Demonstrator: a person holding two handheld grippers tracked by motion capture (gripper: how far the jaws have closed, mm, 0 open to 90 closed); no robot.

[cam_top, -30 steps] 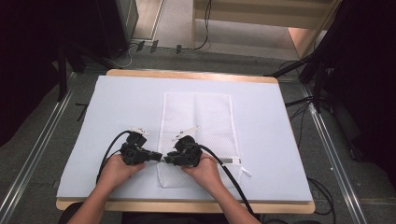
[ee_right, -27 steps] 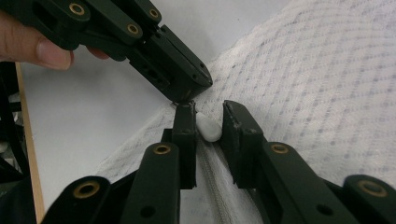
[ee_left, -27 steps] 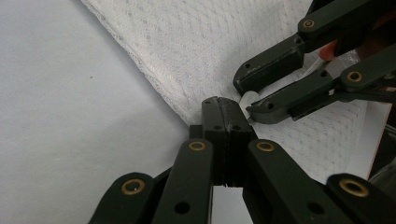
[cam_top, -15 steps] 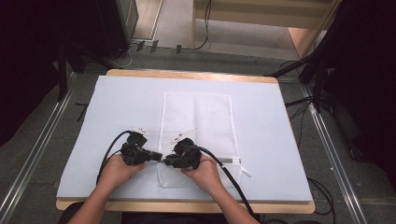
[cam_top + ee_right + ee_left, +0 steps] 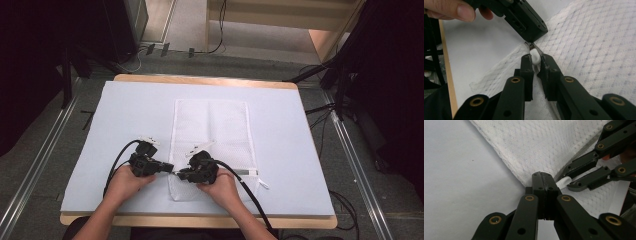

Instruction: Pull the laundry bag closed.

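Observation:
A white mesh bag (image 5: 212,125) lies flat on the pale mat, its zipper running along the near end. My left gripper (image 5: 170,170) comes in from the left and is shut on the bag's edge (image 5: 524,170) where the zipper ends. My right gripper (image 5: 535,60) faces it tip to tip. Its jaws have just been closing, with the white zipper pull (image 5: 534,55) between them, and the fingertips (image 5: 526,62) now press on the pull. The left gripper view shows that pull (image 5: 564,180) pinched in the right gripper (image 5: 567,180) just past my own shut jaws (image 5: 543,176).
The pale mat (image 5: 125,115) covers a wooden table (image 5: 200,80) whose near edge is close under the person's forearms. Black cables trail from both grippers toward the near edge. A white tag (image 5: 260,182) lies at the bag's near right corner. Metal rails flank the table.

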